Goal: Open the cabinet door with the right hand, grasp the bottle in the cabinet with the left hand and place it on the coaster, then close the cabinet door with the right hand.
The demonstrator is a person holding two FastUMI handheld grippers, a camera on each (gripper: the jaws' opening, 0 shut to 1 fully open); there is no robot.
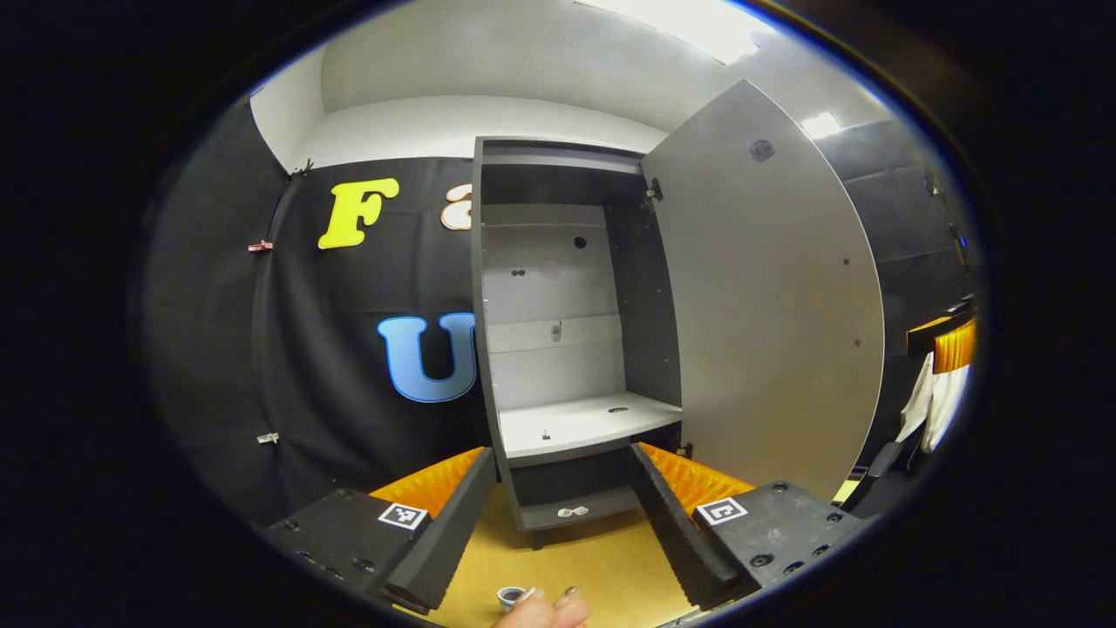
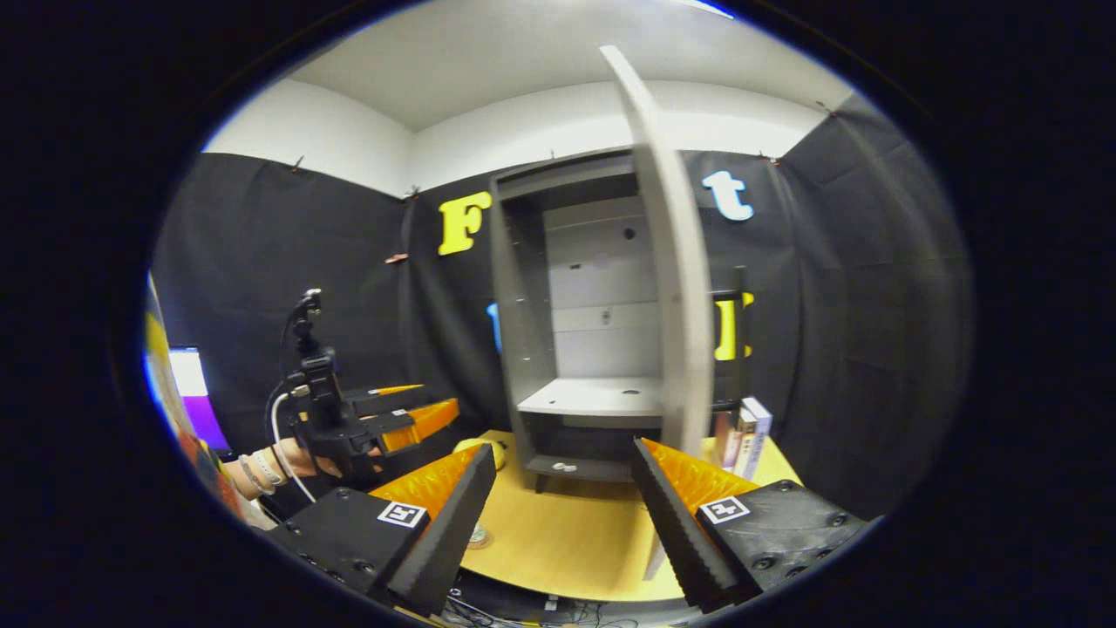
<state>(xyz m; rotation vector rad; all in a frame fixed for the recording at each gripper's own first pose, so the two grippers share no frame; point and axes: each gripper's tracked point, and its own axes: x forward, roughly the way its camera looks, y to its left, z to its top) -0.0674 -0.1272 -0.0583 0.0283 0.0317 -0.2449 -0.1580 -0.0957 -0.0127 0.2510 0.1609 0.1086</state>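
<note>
The cabinet (image 1: pixel 558 288) gapes ahead of me, its door (image 1: pixel 767 288) swung wide on my right. Its shelf (image 1: pixel 580 423) lies bare, open space above it. Books (image 2: pixel 745 436) crowd the desk (image 2: pixel 567 541) beyond the door.

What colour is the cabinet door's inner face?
Plain light grey, seen best in the left gripper view on the open cabinet door.
</note>
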